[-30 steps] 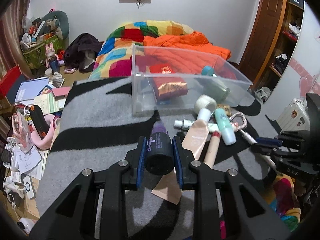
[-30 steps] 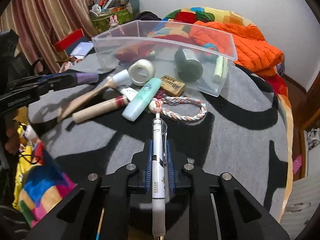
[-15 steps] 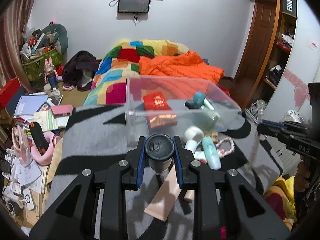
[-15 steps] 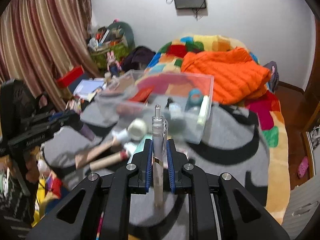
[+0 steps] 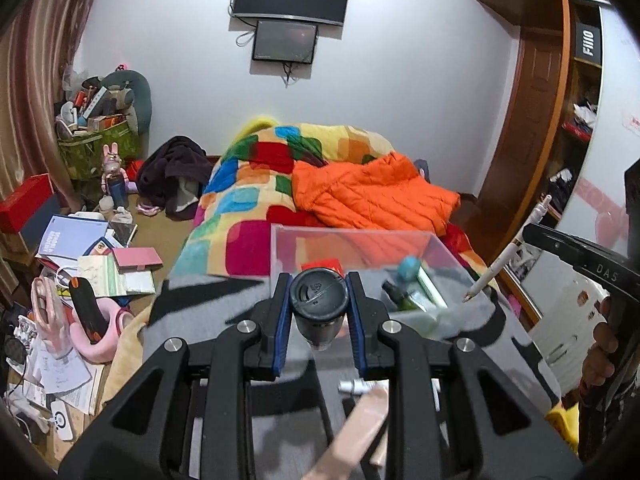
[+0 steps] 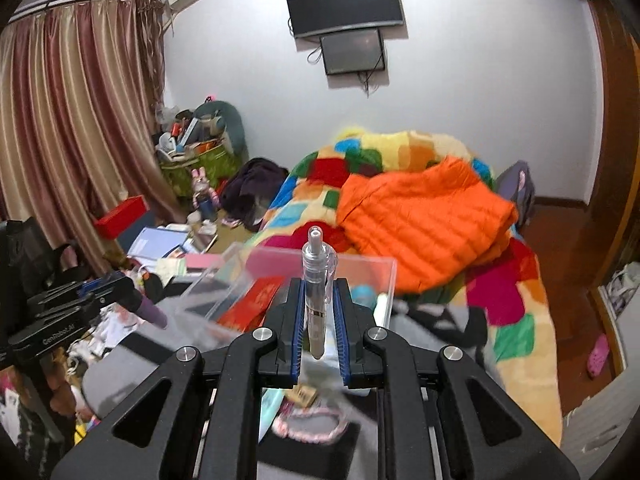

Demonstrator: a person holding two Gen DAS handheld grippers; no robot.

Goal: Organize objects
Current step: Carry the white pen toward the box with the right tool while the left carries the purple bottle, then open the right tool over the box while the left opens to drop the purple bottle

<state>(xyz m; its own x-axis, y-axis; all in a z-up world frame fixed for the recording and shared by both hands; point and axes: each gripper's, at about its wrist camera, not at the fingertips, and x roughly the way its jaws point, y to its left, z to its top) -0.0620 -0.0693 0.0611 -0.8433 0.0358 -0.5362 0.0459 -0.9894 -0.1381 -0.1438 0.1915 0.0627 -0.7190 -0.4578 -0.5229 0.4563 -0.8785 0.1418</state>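
The clear bin (image 5: 352, 240) lies straight ahead of and below both my grippers, its open top facing up. My left gripper (image 5: 319, 312) is clamped on a dark bottle (image 5: 319, 300), cap end toward the camera, its long axis running forward along the fingers toward the bin's near wall. My right gripper (image 6: 318, 320) is closed on a pen (image 6: 316, 292), which stands almost upright between the pads, clicker end up. Seen from the left wrist, the pen's tip (image 5: 470, 296) hangs over the bin's right side, so I judge the right hand is nearer a drop. The bottle must travel further forward, past the near rim, before I let go.
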